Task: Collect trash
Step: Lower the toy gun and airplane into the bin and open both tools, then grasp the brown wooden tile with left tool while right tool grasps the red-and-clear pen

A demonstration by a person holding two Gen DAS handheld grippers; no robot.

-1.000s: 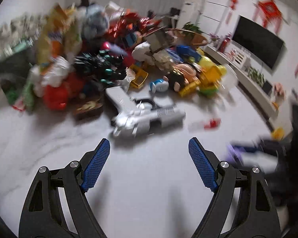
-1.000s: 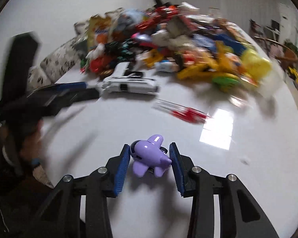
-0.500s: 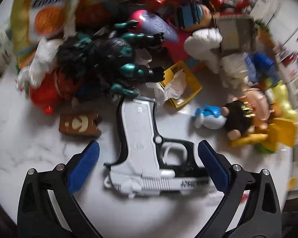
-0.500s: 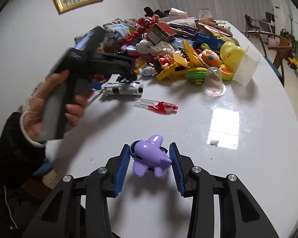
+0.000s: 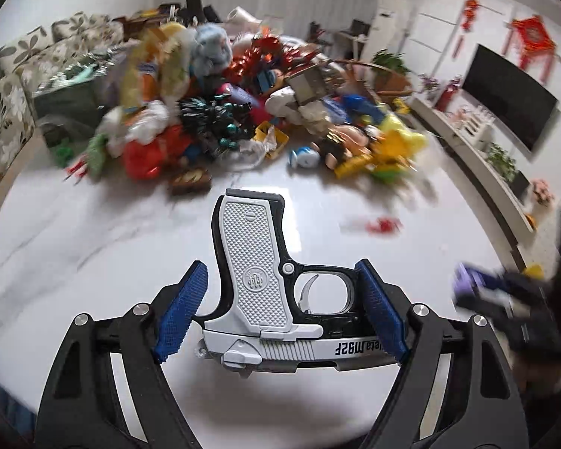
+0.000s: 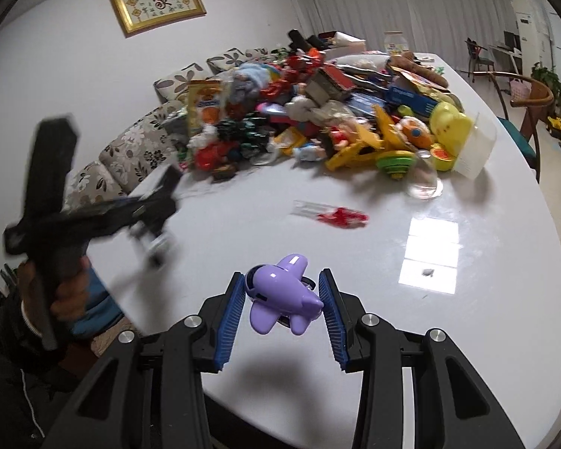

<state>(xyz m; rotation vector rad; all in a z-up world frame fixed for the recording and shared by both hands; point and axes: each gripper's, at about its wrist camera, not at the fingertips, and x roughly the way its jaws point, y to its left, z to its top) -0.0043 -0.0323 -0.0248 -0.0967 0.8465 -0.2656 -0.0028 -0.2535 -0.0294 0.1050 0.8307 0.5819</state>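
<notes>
A white and black toy pistol [image 5: 265, 292] was held in the left claw [image 5: 280, 314], lifted above the white counter [image 5: 93, 232]. Its grip pointed away from the camera and its slide lay across the view, clamped between the two blue pads [image 5: 181, 312]. In the right wrist view the same pistol [image 6: 151, 202] was seen blurred, carried by the left claw [image 6: 93, 217] near the counter's left edge.

A purple toy airplane [image 6: 280, 293] was gripped between the blue pads [image 6: 230, 321] of the right claw [image 6: 282, 320], raised over the counter [image 6: 467, 336], with its shadow cast below.

A red-ended item in clear wrap [image 6: 333, 217] was seen lying alone on the counter, between the claws and the pile. A large heap of toys and packaging [image 6: 318, 119] was spread over the far half of the counter. A flower-patterned sofa [image 6: 138, 149] was set against the wall behind it, with a gold-framed picture [image 6: 157, 5] hung above.
</notes>
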